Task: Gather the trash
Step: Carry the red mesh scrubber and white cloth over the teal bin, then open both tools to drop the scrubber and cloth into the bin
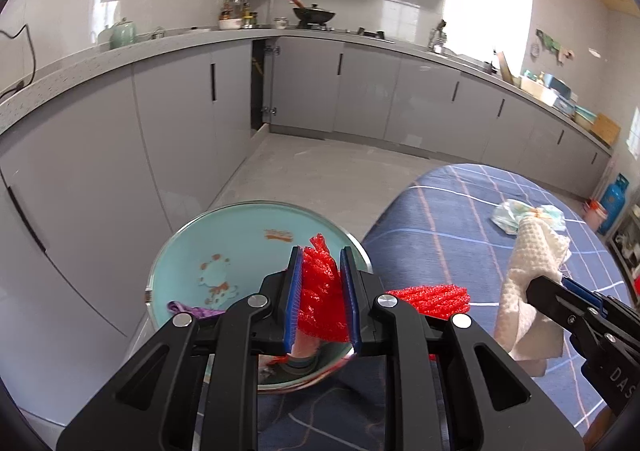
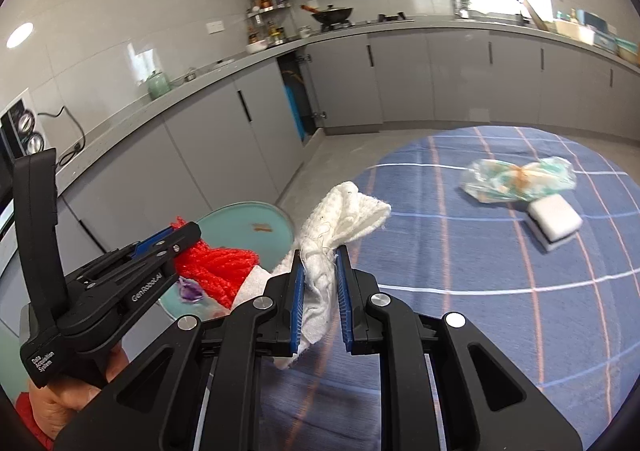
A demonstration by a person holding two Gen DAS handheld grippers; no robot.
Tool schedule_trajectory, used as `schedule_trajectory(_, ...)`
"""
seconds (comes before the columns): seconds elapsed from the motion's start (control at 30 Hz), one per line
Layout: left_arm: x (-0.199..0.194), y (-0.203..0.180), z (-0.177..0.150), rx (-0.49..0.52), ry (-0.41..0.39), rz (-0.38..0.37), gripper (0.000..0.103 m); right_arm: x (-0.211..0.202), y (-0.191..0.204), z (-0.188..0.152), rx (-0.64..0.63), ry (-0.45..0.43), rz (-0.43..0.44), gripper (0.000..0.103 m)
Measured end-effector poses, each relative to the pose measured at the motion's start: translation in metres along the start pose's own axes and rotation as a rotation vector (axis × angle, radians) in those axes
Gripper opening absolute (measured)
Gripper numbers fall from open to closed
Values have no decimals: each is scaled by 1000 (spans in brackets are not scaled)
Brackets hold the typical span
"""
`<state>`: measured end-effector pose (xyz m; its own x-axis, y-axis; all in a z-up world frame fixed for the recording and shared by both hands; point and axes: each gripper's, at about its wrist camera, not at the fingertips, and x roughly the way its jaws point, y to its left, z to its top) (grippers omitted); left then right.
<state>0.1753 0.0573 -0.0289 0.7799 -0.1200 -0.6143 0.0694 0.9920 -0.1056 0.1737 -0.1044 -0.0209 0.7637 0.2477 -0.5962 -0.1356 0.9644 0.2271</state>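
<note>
— Red foam netting (image 1: 322, 291), pinched between the blue pads of the left gripper (image 1: 320, 263); hanging over a pale green bin (image 1: 224, 251) beside the table.
— And on the right?
— White waffle cloth (image 2: 340, 219), clamped in the right gripper (image 2: 320, 255), held above the blue checked tablecloth (image 2: 480, 251).
— Anything in the bin?
— Purple scrap (image 1: 192, 309) near the rim, possibly a wrapper; too small to tell.
— Left on the table?
— Crumpled plastic bag (image 2: 516, 177) with a white sponge (image 2: 554, 221) touching it, well apart from both grippers.
</note>
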Motion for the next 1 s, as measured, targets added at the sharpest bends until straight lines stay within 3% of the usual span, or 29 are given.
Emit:
schedule_trajectory(0.47, 1, 48, 7, -70, -20, 66, 19, 30, 54, 9, -94, 30, 65, 16)
schedule_trajectory(1.0, 31, 89, 9, -139, 22, 167, 19, 82, 85, 11, -147, 96, 63, 16)
